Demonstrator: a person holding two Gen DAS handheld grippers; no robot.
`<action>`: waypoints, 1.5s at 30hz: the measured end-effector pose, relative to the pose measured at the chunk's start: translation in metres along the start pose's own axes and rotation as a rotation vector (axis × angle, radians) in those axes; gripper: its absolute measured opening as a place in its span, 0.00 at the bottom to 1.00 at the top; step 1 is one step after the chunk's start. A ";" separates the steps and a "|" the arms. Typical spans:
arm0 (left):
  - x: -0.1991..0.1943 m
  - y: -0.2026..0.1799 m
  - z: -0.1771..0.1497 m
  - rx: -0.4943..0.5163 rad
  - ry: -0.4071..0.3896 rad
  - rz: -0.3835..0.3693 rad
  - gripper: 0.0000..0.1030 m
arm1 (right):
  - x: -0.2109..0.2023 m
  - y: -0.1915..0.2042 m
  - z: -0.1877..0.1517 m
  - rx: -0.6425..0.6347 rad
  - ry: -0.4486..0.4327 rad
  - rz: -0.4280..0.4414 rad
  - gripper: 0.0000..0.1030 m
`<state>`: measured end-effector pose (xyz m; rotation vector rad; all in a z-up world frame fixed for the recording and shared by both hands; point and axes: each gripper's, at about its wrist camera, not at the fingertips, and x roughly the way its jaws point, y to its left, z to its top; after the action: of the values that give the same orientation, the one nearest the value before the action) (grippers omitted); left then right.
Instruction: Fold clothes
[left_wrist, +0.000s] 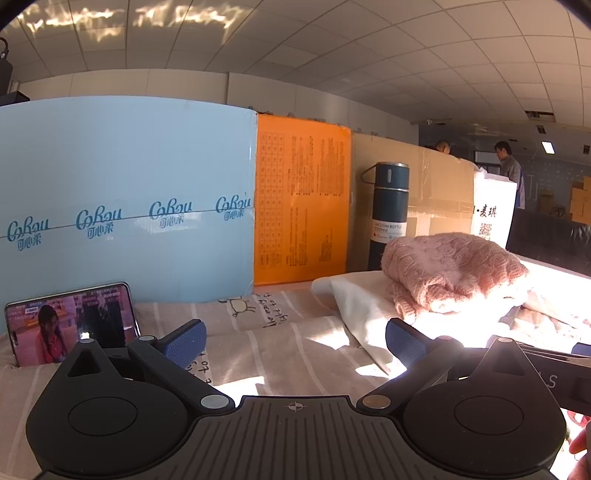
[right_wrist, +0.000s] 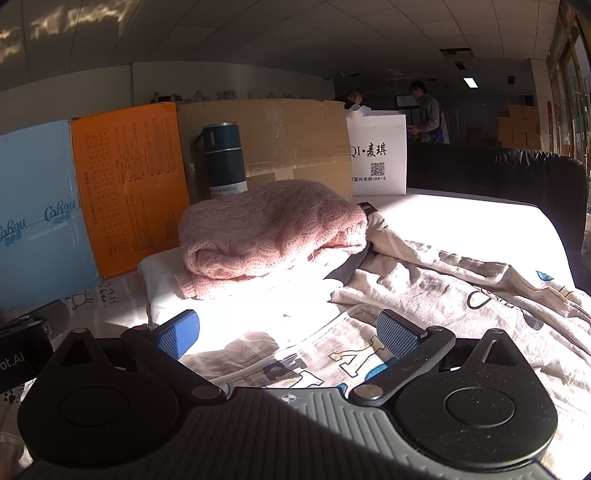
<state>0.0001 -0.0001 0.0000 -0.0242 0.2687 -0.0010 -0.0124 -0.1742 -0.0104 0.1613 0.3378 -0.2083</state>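
A folded pink knit sweater (left_wrist: 450, 269) lies on a folded white garment (left_wrist: 365, 306) on the striped bed sheet (left_wrist: 280, 343); it also shows in the right wrist view (right_wrist: 269, 229). A crumpled beige printed garment with a zipper (right_wrist: 461, 295) lies spread to the right, under the right gripper. My left gripper (left_wrist: 295, 341) is open and empty above the sheet, left of the pile. My right gripper (right_wrist: 288, 338) is open and empty, just above the printed garment's zipper edge (right_wrist: 295, 347).
A phone (left_wrist: 70, 325) playing video leans at the left. A light blue box (left_wrist: 125, 195), an orange box (left_wrist: 301, 199), a cardboard box (right_wrist: 266, 140) and a white bag (right_wrist: 378, 155) line the back. A dark flask (left_wrist: 388, 214) stands behind the pile. Two people stand far back.
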 end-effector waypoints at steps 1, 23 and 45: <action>0.000 0.000 0.000 0.002 0.001 0.002 1.00 | 0.000 0.000 0.000 -0.005 -0.006 -0.002 1.00; 0.002 0.003 0.000 -0.029 0.022 -0.014 1.00 | -0.001 0.002 0.000 -0.018 -0.004 0.018 1.00; -0.002 0.002 -0.001 -0.020 0.006 -0.007 1.00 | -0.002 0.003 -0.001 -0.022 -0.010 0.026 1.00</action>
<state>-0.0020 0.0014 -0.0003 -0.0448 0.2748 -0.0057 -0.0136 -0.1711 -0.0101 0.1427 0.3275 -0.1800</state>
